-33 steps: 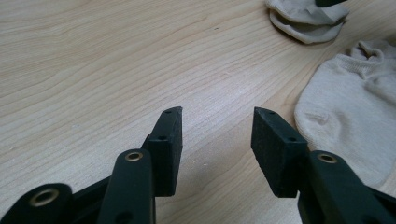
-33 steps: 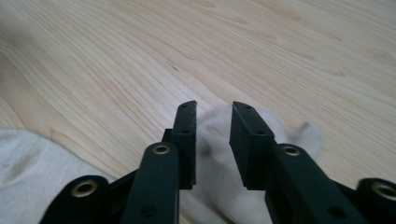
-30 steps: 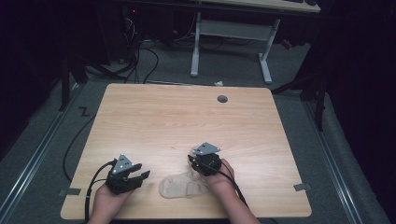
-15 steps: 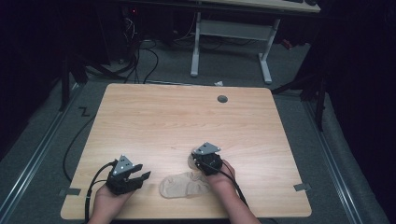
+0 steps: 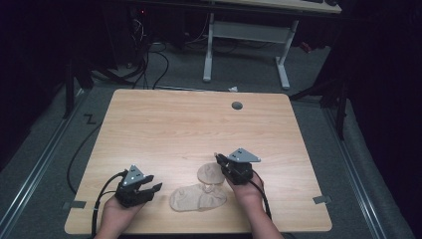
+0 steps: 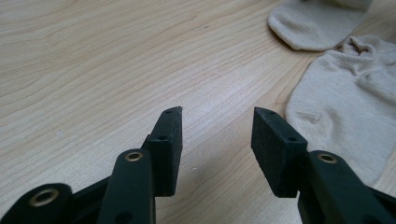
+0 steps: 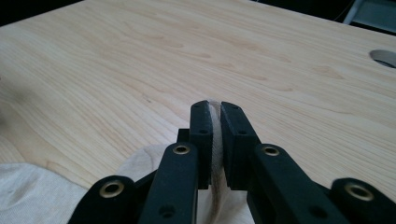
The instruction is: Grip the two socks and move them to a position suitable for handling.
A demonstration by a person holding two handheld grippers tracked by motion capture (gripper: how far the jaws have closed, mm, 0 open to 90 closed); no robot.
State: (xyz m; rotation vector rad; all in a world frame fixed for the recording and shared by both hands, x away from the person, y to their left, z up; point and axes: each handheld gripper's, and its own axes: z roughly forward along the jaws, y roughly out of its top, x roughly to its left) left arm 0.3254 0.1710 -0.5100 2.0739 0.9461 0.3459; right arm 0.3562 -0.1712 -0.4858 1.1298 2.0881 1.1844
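since a second ago the right claw (image 5: 219, 160) has pinched a sock (image 5: 211, 173) and lifted it off the second sock (image 5: 198, 197); left claw (image 5: 149, 188) spread, idle; placement remains.

Lab: bare wooden table (image 5: 164, 129), floor cables (image 5: 149, 59), dark surroundings.

- A light wooden table (image 5: 164, 124) is lit from above, with a round grommet hole (image 5: 237, 105) set near its far edge.
- Grey carpet (image 5: 378, 189) is seen around it.
- A white desk frame (image 5: 246, 35) and tangled cables (image 5: 149, 55) are placed beyond, in darkness.
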